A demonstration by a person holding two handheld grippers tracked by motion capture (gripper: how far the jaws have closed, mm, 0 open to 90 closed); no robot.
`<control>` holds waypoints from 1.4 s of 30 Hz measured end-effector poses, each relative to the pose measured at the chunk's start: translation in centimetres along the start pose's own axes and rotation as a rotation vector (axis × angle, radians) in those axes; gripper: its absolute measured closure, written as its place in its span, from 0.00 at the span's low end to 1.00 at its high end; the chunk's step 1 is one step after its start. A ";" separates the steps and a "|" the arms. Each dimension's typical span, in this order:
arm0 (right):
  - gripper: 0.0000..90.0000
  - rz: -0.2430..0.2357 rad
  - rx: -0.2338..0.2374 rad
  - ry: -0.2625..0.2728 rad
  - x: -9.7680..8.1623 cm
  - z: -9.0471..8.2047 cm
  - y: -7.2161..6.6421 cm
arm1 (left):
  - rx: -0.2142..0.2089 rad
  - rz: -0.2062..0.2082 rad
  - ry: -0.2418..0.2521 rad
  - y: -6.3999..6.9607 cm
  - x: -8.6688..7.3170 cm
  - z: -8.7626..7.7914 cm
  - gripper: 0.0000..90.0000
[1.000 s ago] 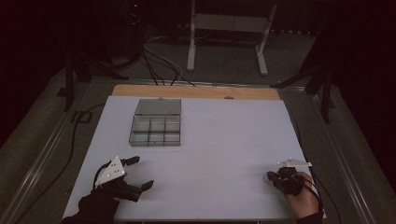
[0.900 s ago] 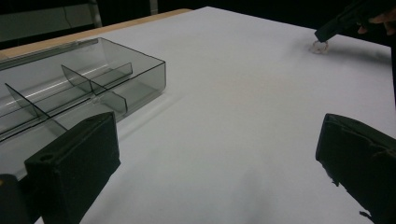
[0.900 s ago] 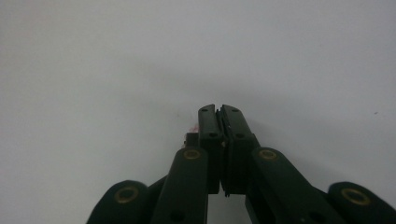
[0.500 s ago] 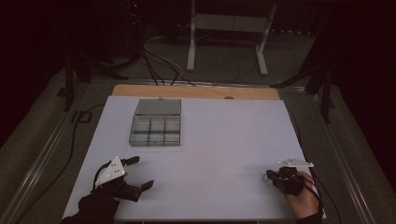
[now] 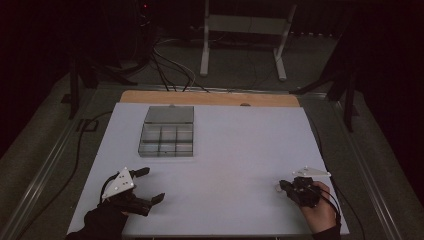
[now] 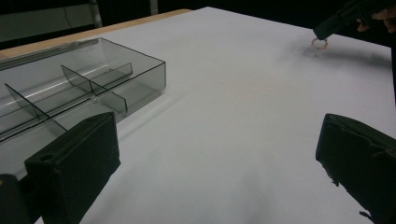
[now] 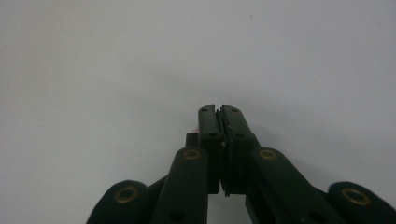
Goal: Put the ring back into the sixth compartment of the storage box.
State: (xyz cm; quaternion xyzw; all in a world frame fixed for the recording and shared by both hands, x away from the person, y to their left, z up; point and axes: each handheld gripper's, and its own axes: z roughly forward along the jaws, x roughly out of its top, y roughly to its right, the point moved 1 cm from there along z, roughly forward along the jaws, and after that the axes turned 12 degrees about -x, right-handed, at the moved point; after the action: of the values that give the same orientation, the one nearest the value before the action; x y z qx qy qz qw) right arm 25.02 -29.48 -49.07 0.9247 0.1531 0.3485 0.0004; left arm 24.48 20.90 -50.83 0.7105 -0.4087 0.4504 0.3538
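- Right gripper (image 5: 283,186) near the bench's front right corner, jaws pressed together, tips down at the white surface (image 5: 240,150).
- Small ring-like item (image 6: 319,44) right at those tips in the left gripper view; too small to name, and cannot tell whether pinched or merely touched.
- Left gripper (image 5: 150,186) near the front left corner, jaws spread wide with nothing between.
- Clear compartment box (image 5: 166,132) toward the back left of the bench, lid open, compartments apparently empty, well apart from the right gripper.
- Likely risk: so tiny a piece slipping out of shut jaws on lifting, then rolling off the front edge nearby.
- Further risk: missing a narrow compartment on release, or clipping the box's thin dividers.
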 end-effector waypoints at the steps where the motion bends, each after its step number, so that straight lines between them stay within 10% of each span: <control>1: 0.97 -0.005 0.003 0.004 0.3 0.0 -0.3 | 0.000 0.000 -0.002 0.0 0.0 0.0 0.01; 42: 0.97 -0.071 0.081 0.016 3.4 1.4 -3.6 | 0.003 0.000 -0.003 0.0 0.0 0.0 0.01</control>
State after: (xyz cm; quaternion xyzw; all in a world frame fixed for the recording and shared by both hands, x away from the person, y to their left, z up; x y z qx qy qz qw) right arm 27.33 -24.97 -48.30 0.9150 0.1999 0.3494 -0.0258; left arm 24.46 20.87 -50.85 0.7118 -0.4088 0.4498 0.3520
